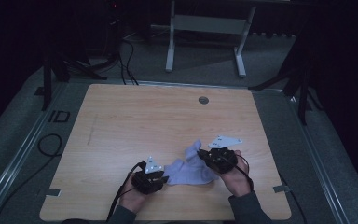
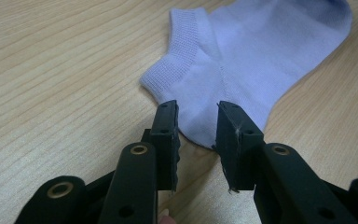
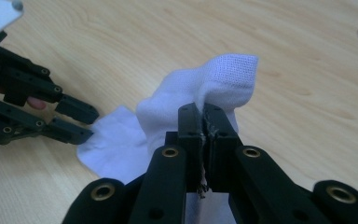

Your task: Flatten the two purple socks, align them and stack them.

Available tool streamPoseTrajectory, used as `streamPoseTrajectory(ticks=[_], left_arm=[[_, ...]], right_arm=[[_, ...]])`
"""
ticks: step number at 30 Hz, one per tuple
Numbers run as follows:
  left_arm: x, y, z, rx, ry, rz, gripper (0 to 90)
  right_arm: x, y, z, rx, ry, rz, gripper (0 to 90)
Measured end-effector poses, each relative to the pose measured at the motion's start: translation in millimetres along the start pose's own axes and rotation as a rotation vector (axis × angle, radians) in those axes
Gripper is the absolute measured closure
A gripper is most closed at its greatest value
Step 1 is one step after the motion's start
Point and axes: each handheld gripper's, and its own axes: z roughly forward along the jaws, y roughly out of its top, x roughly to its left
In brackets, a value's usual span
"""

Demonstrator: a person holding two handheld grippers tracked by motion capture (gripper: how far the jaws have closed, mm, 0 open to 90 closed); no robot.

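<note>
The pale sock (image 1: 191, 166) is laid left-to-right near the table's (image 1: 135, 116) near edge. Its right end is pinched tight by the right gripper (image 3: 204, 112). The left gripper (image 2: 196, 128) is parked at the heel, part open, nothing grabbed yet.

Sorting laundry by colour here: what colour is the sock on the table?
The small knitted ankle sock is plain pale lavender-blue; the left gripper view shows it best.

Each black hand-held gripper (image 1: 164, 178) has brass-ringed holes, a grey three-cornered plate (image 1: 224, 141), a black cable (image 1: 121, 191); sleeves (image 1: 249, 210) are dark grey
</note>
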Motion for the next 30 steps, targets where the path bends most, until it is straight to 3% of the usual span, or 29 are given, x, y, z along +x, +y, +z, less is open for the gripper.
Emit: streamPoseTrajectory(ticks=[7,10,15,23,25,30], left_arm=[[1.4,0.7,-1.2,0.002,0.0,-0.006,68.4],[6.2,3.1,-8.3,-0.033,-0.017,-0.031,67.4],[7.4,11.4,-13.0,-0.09,-0.072,-0.041,65.2],[0.7,26.3,1.6,-0.087,-0.157,-0.04,62.4],[0.0,28.5,6.4,-0.073,-0.167,-0.049,65.0],[-0.7,29.1,7.3,-0.072,-0.162,-0.043,86.9]], right_arm=[[10.6,-2.8,19.3,0.015,0.038,0.019,86.7],[13.7,-5.3,25.6,0.018,0.051,0.029,86.7],[16.2,-9.2,31.3,0.027,0.062,0.025,86.6],[21.8,-11.0,34.1,0.03,0.076,0.013,86.6],[22.1,-11.2,35.1,0.029,0.079,0.007,86.6],[23.6,-11.9,36.3,0.04,0.076,0.005,86.2]])
